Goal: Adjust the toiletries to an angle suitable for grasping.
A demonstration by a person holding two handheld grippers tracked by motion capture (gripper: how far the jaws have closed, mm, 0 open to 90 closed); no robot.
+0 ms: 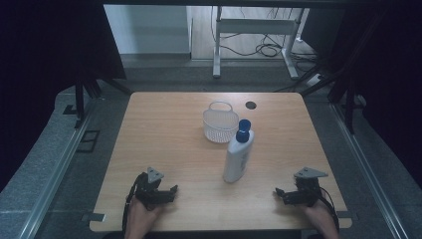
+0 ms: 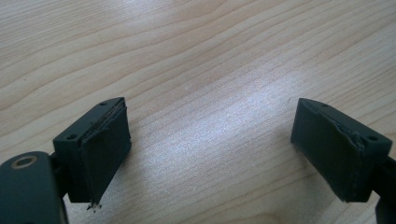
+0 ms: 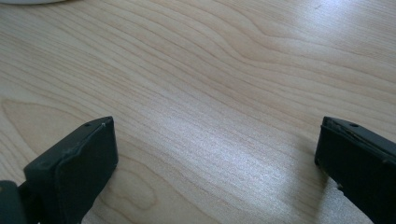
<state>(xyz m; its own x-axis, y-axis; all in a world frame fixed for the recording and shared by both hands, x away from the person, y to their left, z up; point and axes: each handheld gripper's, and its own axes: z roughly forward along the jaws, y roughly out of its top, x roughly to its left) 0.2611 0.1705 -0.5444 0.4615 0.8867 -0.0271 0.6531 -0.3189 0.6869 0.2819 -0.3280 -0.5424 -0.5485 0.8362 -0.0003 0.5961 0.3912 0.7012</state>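
A white bottle (image 1: 238, 158) with a blue cap stands upright near the middle of the wooden table (image 1: 164, 144). Just behind it sits a small white mesh basket (image 1: 220, 123) with a handle. My left gripper (image 1: 169, 191) rests near the front left edge, held by a hand, jaws pointing right. In the left gripper view the left gripper (image 2: 210, 140) is open over bare wood. My right gripper (image 1: 279, 193) lies near the front right edge, jaws pointing left. The right gripper view shows the right gripper (image 3: 217, 154) open wide, nothing between its jaws.
A round dark hole (image 1: 251, 105) is set in the table's far edge. A white edge of the bottle's base (image 3: 28, 1) peeks in at the top left of the right gripper view. Beyond the table stand a white frame (image 1: 256, 35) and floor cables.
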